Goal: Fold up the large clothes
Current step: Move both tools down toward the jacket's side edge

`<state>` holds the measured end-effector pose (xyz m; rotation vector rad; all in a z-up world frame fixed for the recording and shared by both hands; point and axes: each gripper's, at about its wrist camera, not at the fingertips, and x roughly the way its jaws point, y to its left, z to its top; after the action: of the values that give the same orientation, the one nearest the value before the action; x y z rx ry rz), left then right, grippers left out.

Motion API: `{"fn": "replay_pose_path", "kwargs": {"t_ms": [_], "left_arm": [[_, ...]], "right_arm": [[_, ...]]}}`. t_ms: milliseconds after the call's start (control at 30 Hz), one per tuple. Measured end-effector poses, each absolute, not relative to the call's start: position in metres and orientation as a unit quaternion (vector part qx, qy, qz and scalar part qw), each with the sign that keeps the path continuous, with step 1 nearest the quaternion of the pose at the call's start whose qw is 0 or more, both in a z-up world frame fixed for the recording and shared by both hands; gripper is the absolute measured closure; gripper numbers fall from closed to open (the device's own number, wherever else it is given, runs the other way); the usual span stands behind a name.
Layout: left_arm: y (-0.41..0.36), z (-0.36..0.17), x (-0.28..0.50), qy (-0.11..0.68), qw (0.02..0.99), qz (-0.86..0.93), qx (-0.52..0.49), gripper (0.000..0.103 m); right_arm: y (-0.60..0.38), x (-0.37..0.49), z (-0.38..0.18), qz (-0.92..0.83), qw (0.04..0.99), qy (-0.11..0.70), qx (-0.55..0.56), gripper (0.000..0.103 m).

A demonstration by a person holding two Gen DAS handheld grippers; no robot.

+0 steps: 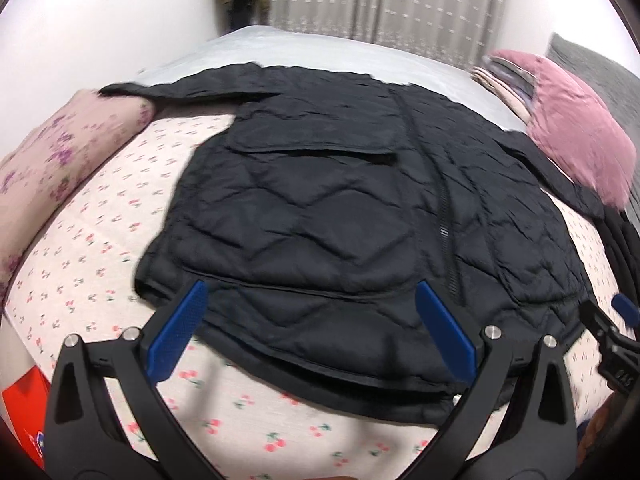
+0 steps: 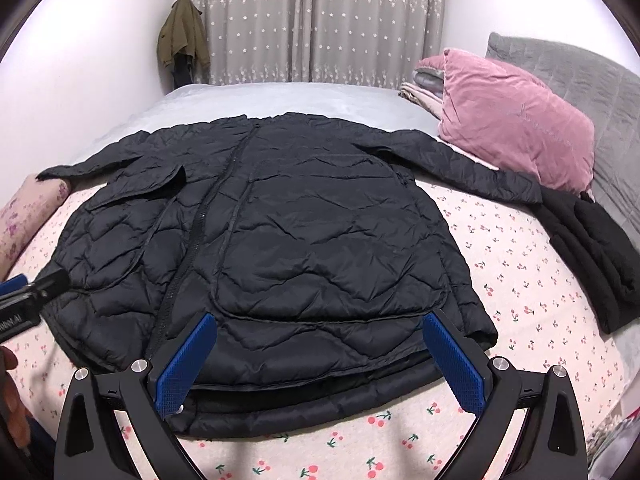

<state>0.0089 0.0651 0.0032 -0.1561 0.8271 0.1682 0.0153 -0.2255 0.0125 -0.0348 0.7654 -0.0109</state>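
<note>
Cherry-printed bedding (image 2: 520, 264) covered the near part of a bed, with a pale grey sheet (image 2: 280, 100) laid over the far part and star-patterned curtains (image 2: 316, 20) hung behind it. A black quilted jacket (image 2: 280, 240) was spread flat across the middle of the bed, front side up, its zipper (image 2: 192, 248) run from the hem toward the collar and both sleeves stretched out to left and right. The left sleeve end was laid on a floral pillow (image 1: 60, 160) at the left edge. A pink velvet cushion (image 2: 516, 120) was propped at the far right, just beside the right sleeve, against a grey quilted headboard (image 2: 580, 80). A folded black garment (image 2: 592, 256) was placed on the bedding near the right, below the cushion. An olive coat (image 2: 182, 36) was hung on the far wall, left of the curtains.

The left hand-held gripper (image 1: 312, 332) was held over the near hem of the jacket, its blue fingers (image 1: 180, 332) spread wide with nothing between them. The right hand-held gripper (image 2: 320, 364) was likewise held at the near hem, jaws spread wide, gripping nothing.
</note>
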Motion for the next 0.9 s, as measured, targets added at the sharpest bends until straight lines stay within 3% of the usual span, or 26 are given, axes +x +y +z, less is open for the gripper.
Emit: {"fn": "replay_pose_path", "kwargs": {"t_ms": [100, 367, 633, 900], "left_arm": [[0.086, 0.001, 0.009, 0.426, 0.894, 0.103, -0.092, 0.0], [0.128, 0.005, 0.007, 0.389, 0.904, 0.134, -0.121, 0.0], [0.134, 0.005, 0.009, 0.396, 0.9, 0.136, -0.119, 0.0], [0.161, -0.007, 0.017, 0.428, 0.878, 0.154, -0.145, 0.0]], "right_arm": [[-0.238, 0.025, 0.011, 0.02, 0.92, 0.392, -0.005, 0.0], [-0.269, 0.031, 0.024, -0.006, 0.926, 0.376, 0.008, 0.0], [-0.317, 0.051, 0.006, -0.022, 0.885, 0.453, 0.108, 0.0], [-0.359, 0.053, -0.008, -0.075, 0.871, 0.452, 0.179, 0.0]]}}
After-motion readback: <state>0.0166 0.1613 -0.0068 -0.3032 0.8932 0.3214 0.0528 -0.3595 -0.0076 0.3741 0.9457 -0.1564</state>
